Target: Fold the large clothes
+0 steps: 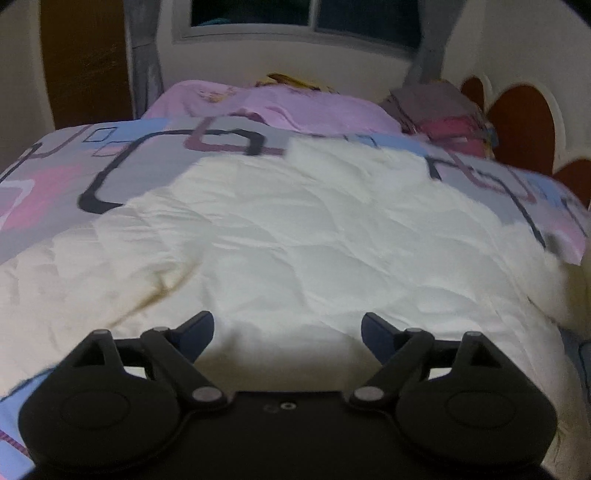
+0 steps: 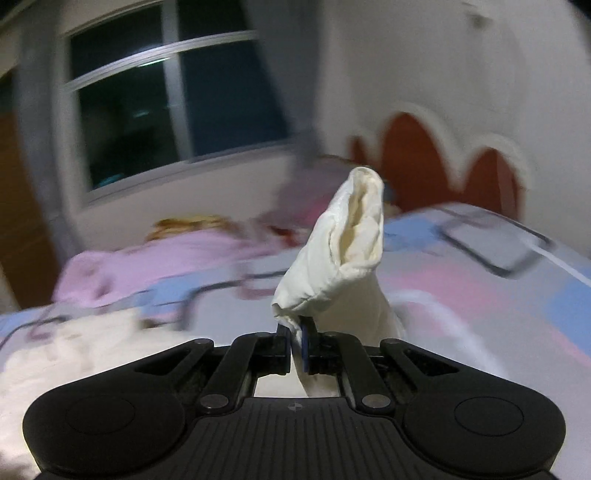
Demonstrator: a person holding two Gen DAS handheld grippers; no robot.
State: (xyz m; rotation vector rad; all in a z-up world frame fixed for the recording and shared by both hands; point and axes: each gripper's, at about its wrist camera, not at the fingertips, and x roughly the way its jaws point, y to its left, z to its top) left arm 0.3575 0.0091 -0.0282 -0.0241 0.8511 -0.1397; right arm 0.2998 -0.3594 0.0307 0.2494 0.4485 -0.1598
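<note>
Two grippers are showing: the left gripper (image 1: 287, 325) and the right gripper (image 2: 295, 341). One cream garment (image 1: 295, 240) is lying on one patterned bedspread (image 1: 74, 173). One pink blanket (image 1: 266, 107) is lying at the far end, with one dark red and grey heap of cloth (image 1: 443, 118) to its right. One window (image 1: 306, 18) is showing on the far wall, and two curtains (image 1: 144, 59) are hanging beside it.

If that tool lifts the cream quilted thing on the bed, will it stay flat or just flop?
Probably flop: the cream garment lies in soft wrinkles, and the pinched corner in the right tool bunches and droops. It looks padded, so likely light yet bulky. The rest would probably trail behind.
</note>
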